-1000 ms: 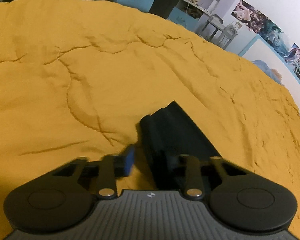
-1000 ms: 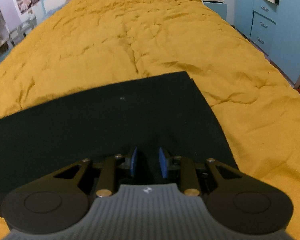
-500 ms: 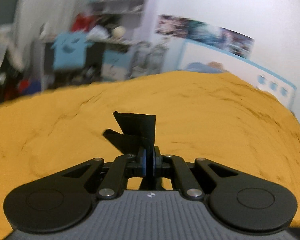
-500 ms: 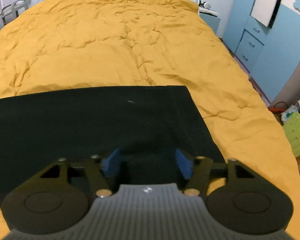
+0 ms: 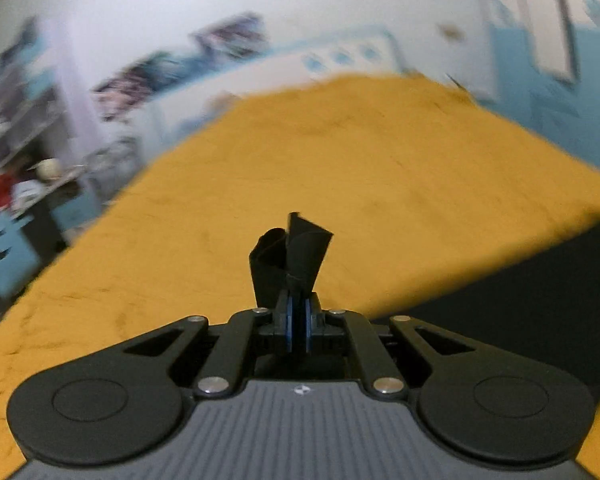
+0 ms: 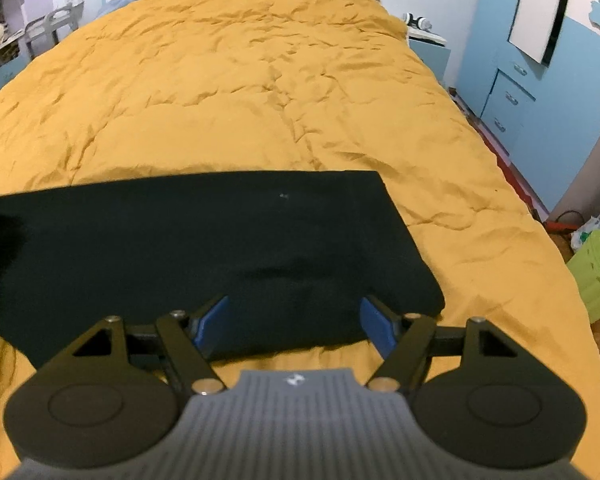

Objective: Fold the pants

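On the bed (image 6: 260, 80), soft limp pants (image 6: 204, 248) lie flat; left hand-held gripper (image 5: 298, 320) pinches a hem corner, right hand-held gripper (image 6: 294, 322) spread, empty.

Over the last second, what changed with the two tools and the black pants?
The right tool let go: its pads spread and drew back above the pants. The left tool clamped a pants end and swung it up off the bedspread. The rest of the pants stayed flat.

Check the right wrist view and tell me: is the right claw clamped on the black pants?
No. The right claw stands wide open above the pants, pads apart.
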Demonstrator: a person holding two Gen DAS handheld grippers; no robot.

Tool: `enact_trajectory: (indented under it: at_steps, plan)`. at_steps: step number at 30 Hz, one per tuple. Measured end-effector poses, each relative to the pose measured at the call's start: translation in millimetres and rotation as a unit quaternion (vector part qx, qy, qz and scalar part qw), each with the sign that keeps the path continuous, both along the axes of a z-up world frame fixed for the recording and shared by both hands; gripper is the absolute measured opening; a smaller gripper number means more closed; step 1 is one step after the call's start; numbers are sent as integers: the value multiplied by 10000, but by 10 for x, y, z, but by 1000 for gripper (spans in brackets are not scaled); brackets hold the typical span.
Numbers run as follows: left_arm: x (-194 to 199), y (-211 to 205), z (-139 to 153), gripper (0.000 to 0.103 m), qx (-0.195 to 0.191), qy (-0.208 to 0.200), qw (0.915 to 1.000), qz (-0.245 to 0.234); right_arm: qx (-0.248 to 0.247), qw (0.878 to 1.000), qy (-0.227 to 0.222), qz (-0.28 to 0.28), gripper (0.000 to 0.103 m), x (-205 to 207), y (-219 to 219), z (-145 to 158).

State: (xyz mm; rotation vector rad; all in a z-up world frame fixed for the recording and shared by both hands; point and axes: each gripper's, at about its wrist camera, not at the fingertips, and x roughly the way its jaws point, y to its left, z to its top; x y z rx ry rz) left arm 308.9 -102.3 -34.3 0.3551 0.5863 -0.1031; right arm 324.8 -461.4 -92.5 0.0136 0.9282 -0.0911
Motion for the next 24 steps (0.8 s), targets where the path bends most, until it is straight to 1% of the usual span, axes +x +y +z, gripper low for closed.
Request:
enact_trajectory:
  at_steps: [2,3,4,6,7,9,11,14,15,17,21,24]
  plan:
    - [-107,-195,-330,6,257,408,9984,-281,-12,10000,12,69,68,-23,23,-9]
    - [-136,-253,-498,6,344,696,9961,-410,-34,9999,19,94,68,-32,39,-12]
    - [-188,-282,-628,6,385,934,9938,-462,-64,9999,21,112,69,-41,61,-12]
    - [-210,-294,-781,9,376,1330,9891,-505,-100,9998,-4,154,69,-55,102,-6]
    - [-201,-248,-827,11,216,1538,9867,-483,-108,9998,-26,181,69,-61,128,2]
    - [-190,-129,-832,18,-237,1822,9819,-464,-131,9996,-52,225,69,-71,188,13]
    - [-155,-70,-789,20,-576,2001,9766,-530,-151,9994,-93,287,69,-81,257,30]
    - [-99,50,-729,22,-1277,2371,9601,-754,-88,9992,-147,372,69,-88,361,63]
    - [-90,59,-698,24,-1437,2427,9560,-807,-65,9991,-160,397,69,-87,400,73]
    - [-112,40,-636,26,-1624,2391,9537,-833,-99,9987,-183,463,69,-85,488,91]
    - [-203,70,-457,27,-1799,2184,9563,-738,-117,9978,-219,616,70,-68,673,140]
    - [-186,175,-343,27,-1721,2035,9624,-528,8,9969,-215,759,70,-29,821,154]
